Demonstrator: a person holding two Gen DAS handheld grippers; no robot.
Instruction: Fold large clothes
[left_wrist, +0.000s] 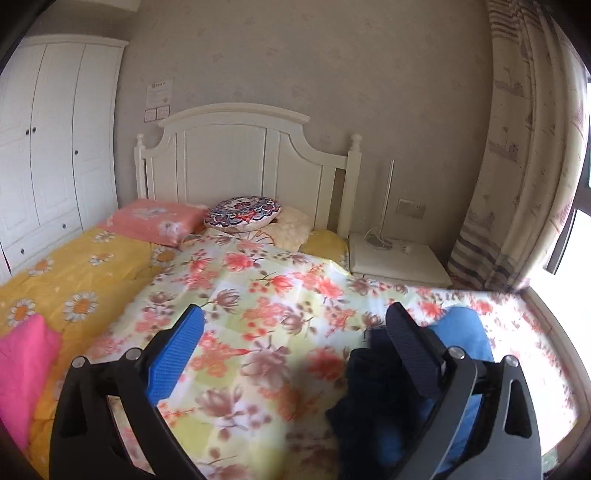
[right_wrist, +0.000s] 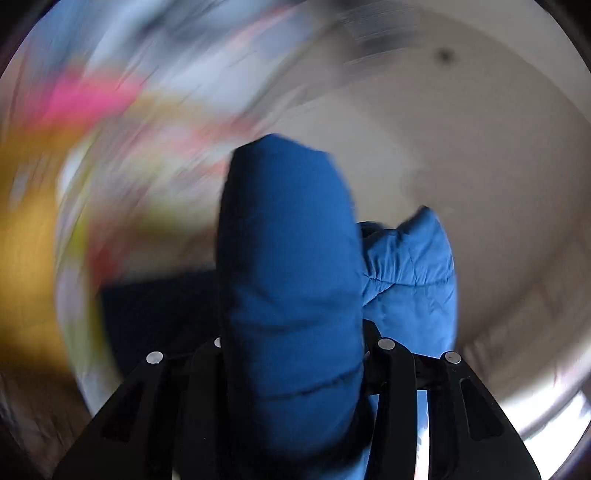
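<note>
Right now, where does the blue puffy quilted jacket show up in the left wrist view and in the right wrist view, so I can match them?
Left wrist view: the blue puffy quilted jacket lies lower right on the floral bedspread, partly behind the left gripper's right finger.
Right wrist view: jacket fills the centre, bunched between the right gripper's jaws.
Shared landmark: the pink cloth, far left in one view, a blurred upper-left smear in the other.

I can read no text anywhere. A paper notice (left_wrist: 159, 90) hangs on the wall above the switches (left_wrist: 157, 113), but its print is too small and blurred for me to read.
</note>
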